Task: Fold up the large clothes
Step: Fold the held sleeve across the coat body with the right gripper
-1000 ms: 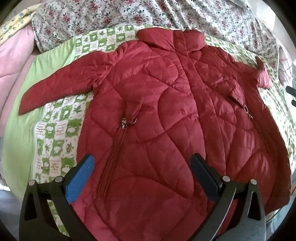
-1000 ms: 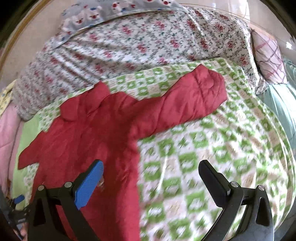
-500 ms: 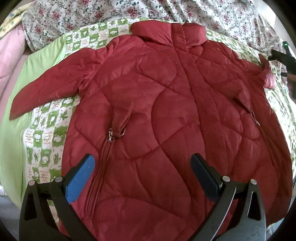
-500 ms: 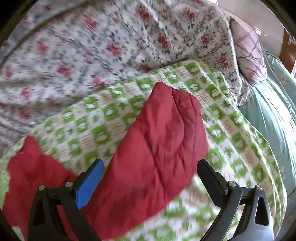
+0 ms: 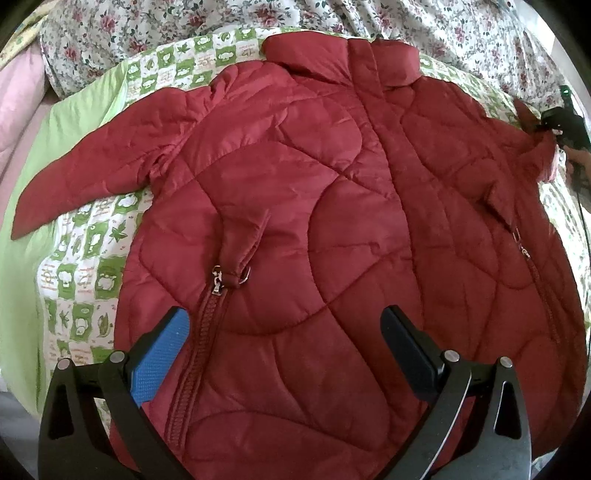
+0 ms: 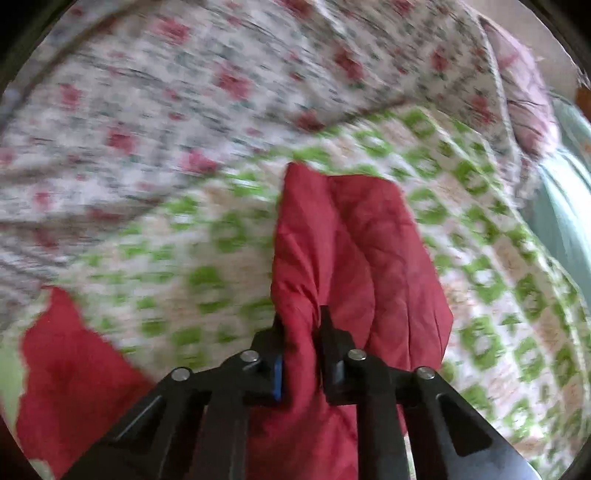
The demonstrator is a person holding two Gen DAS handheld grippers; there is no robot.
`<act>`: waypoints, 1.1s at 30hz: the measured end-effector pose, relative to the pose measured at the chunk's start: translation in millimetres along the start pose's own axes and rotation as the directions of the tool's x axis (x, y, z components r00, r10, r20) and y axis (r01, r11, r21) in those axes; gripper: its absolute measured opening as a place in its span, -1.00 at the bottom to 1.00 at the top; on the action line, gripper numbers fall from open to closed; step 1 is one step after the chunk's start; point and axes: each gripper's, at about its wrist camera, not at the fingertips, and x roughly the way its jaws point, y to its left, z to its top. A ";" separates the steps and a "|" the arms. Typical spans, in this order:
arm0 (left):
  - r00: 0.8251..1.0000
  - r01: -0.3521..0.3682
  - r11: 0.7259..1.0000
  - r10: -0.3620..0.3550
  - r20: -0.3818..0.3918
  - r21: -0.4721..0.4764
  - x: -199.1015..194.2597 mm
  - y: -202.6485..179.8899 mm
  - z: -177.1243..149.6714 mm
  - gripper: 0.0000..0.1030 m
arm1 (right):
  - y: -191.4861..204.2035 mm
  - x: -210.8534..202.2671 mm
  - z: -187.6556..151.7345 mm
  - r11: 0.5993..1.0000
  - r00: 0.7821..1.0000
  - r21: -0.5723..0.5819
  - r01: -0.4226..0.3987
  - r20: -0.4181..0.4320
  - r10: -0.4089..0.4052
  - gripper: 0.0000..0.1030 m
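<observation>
A red quilted jacket (image 5: 317,206) lies spread front-up on a green-and-white checked quilt (image 5: 92,266), collar toward the far side and both sleeves out. My left gripper (image 5: 284,332) hovers open over the jacket's lower front, beside the left pocket zip (image 5: 218,284), with nothing between its fingers. In the right wrist view my right gripper (image 6: 300,325) is shut on a bunched fold near the end of the jacket's right sleeve (image 6: 354,258). The same gripper shows small at the far right edge of the left wrist view, at the sleeve tip (image 5: 535,147).
A floral bedspread (image 5: 184,29) is heaped along the far side. Pink bedding (image 5: 18,99) and a green sheet (image 5: 74,133) lie to the left. A pink pillow (image 6: 524,92) and pale teal bedding (image 6: 569,221) sit to the right of the sleeve.
My right gripper travelled out along the sleeve to its end and closed on the fabric. My left gripper eased closer over the jacket's front and stayed open.
</observation>
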 end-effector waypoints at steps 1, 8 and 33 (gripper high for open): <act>1.000 0.004 1.000 -0.004 -0.001 -0.003 0.1 0.5 0.3 1.00 | 6.7 -8.9 -2.8 0.999 0.999 -0.010 -0.039 0.013 0.039 -0.77; 0.999 0.049 0.998 -0.049 0.021 -0.025 -5.6 6.7 1.7 1.00 | 89.7 -68.5 -38.6 0.945 0.958 -0.168 -0.280 0.010 0.286 -0.78; 0.930 0.366 0.914 -0.367 0.031 -0.173 38.7 65.3 101.1 1.00 | 253.7 -92.1 -234.4 0.601 0.819 -0.557 -0.573 -0.409 0.402 -0.59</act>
